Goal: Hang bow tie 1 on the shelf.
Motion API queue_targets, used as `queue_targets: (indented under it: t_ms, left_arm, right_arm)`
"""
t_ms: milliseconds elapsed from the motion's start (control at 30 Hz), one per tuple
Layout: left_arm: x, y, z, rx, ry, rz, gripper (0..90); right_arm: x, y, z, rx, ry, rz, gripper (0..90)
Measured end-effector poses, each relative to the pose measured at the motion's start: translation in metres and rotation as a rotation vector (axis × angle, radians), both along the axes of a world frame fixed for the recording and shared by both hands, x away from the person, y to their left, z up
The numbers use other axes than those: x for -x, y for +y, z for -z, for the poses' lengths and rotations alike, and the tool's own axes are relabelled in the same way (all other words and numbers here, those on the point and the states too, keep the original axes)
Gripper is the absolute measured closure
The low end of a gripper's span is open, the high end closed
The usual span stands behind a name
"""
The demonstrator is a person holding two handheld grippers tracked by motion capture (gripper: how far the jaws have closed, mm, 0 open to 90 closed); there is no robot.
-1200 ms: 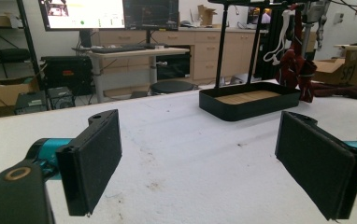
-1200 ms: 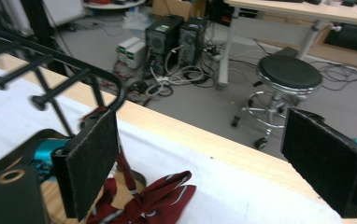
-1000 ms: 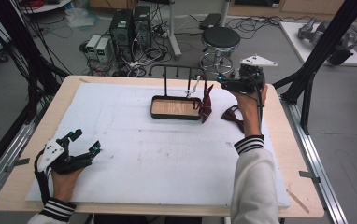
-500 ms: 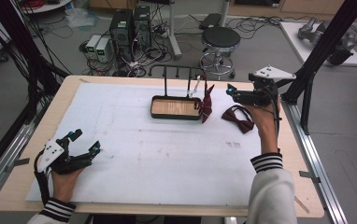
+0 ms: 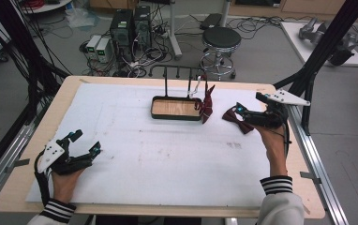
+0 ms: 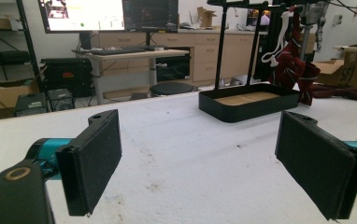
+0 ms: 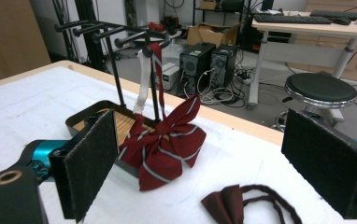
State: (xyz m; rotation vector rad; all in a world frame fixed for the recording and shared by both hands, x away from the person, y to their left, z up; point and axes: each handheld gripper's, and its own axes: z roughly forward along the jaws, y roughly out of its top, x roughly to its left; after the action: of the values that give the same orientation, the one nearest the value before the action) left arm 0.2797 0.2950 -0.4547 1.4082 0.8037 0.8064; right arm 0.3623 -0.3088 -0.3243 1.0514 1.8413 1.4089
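R gripper [image 5: 239, 112] hovers over the tabletop's [image 5: 167, 159] right side, jaws wide, holding nothing. A dark bow tie [image 5: 237, 120] lies flat on the tabletop just below/in front of it; in the right gripper view the tie [image 7: 246, 203] sits low between the jaws, not touched. A striped red bow tie [image 7: 165, 140] hangs from the black rack [image 7: 116, 35], its lower end draped over the tray's [image 5: 175, 108] right edge onto the tabletop. L gripper [image 5: 84, 144] rests near the front-left corner w/ jaws wide, empty, well apart from the tray [image 6: 249, 103].
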Motion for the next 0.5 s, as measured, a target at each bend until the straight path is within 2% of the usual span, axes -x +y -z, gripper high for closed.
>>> queue_targets:
  t_ms: [200, 300, 367, 500]
  left_arm:
    - [0.000, 0.000, 0.000, 0.002, 0.001, -0.001, 15.0]
    - [0.000, 0.000, 0.000, 0.002, 0.002, 0.000, 15.0]
    - [0.000, 0.000, 0.000, 0.002, 0.003, 0.000, 15.0]
    - [0.000, 0.000, 0.000, 0.002, 0.003, 0.000, 15.0]
  right_arm:
    - [0.015, -0.006, 0.014, -0.010, -0.005, -0.005, 10.2]
    - [0.023, -0.008, 0.023, 0.003, -0.008, 0.006, 10.2]
    - [0.026, -0.008, 0.029, 0.017, 0.010, 0.011, 10.2]
    - [0.031, -0.011, 0.038, 0.003, -0.005, 0.017, 10.2]
